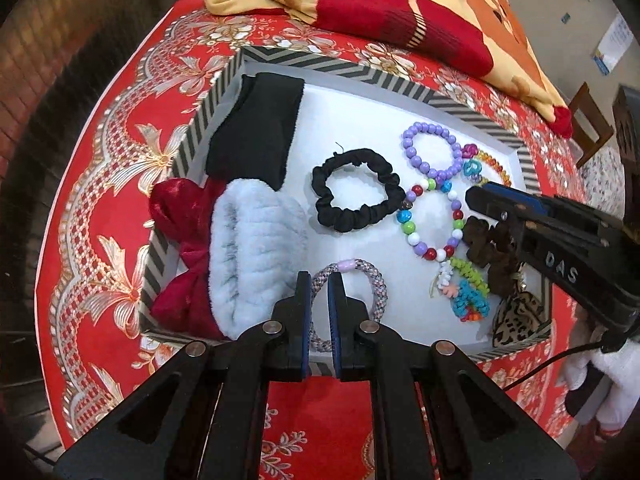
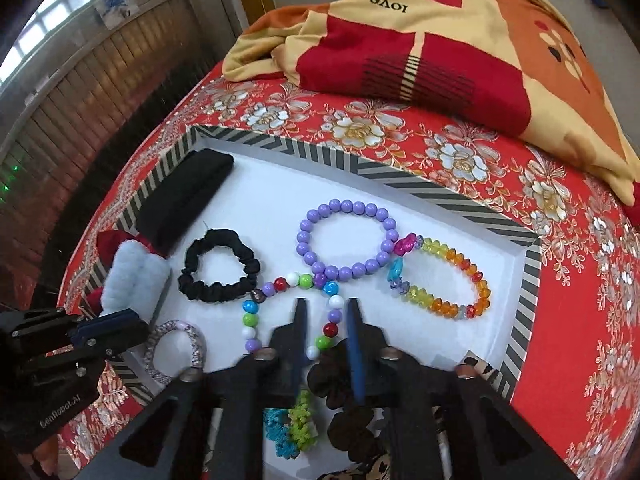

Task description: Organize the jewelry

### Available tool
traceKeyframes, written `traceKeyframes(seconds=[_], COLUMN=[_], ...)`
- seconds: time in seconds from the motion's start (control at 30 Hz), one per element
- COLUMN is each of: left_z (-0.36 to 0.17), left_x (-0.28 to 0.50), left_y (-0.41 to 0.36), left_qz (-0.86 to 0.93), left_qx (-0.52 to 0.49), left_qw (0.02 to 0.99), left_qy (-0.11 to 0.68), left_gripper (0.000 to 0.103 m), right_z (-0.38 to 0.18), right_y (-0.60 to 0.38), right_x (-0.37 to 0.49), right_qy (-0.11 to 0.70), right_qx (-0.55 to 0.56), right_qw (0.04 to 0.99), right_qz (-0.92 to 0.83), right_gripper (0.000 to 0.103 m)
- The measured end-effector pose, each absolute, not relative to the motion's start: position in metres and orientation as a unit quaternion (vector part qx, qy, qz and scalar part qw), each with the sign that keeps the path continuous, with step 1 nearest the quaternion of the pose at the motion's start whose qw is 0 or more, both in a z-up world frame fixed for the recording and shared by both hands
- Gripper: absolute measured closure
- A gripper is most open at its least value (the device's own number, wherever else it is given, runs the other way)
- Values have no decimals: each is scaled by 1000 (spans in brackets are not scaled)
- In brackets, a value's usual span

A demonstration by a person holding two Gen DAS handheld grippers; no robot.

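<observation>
Red floral cloth [image 2: 560, 320] bearing striped tray [image 2: 528, 280]. Left gripper [image 1: 319, 292] hovering nearly closed, empty, over braided grey band [image 1: 376, 292]. Right gripper [image 2: 326, 320] standing slightly parted, empty; multicolour bead bracelet [image 2: 252, 320] lying at its 10 o'clock, brown scrunchie [image 2: 332, 376] between fingers.

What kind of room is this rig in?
Probably a bedroom at home: the striped tray sits on a red floral bedspread, with a crumpled "love" blanket behind it. Hair ties and bead bracelets fill the tray.

"love" on blanket [image 2: 420, 40], "GenRobot.AI" on left gripper [image 2: 120, 330], "DAS" on right gripper [image 1: 480, 200]
</observation>
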State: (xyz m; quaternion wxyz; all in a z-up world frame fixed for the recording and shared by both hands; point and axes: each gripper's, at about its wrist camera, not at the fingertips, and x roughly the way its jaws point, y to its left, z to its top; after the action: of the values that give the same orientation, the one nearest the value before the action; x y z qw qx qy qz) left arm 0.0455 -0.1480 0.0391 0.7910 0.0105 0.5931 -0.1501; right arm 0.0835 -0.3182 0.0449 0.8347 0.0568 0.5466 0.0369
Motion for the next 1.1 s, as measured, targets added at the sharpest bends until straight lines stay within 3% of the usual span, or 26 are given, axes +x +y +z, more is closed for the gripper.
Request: traceKeyframes(seconds=[0.07,0.13,0.2,1.1], left_z=[44,49,55,114], left_x=[44,41,36,-52], left_y=[-144,-141,-140,-153], left_qz=[-148,-148,-144,-105], left_qx=[2,-5,-3,43], left_qw=[792,795,803,860], left_qy=[592,588,579,497], left_gripper=[82,58,54,52], right_z=[51,57,65,118], right_y=[-316,-315,-315,-302], right_x=[78,69,58,-64], right_qy=[541,533,523,455], right_qx=[57,59,66,120], right_qw=[838,843,849,882], right_qz=[40,38,39,14], right_gripper=[74,74,74,67])
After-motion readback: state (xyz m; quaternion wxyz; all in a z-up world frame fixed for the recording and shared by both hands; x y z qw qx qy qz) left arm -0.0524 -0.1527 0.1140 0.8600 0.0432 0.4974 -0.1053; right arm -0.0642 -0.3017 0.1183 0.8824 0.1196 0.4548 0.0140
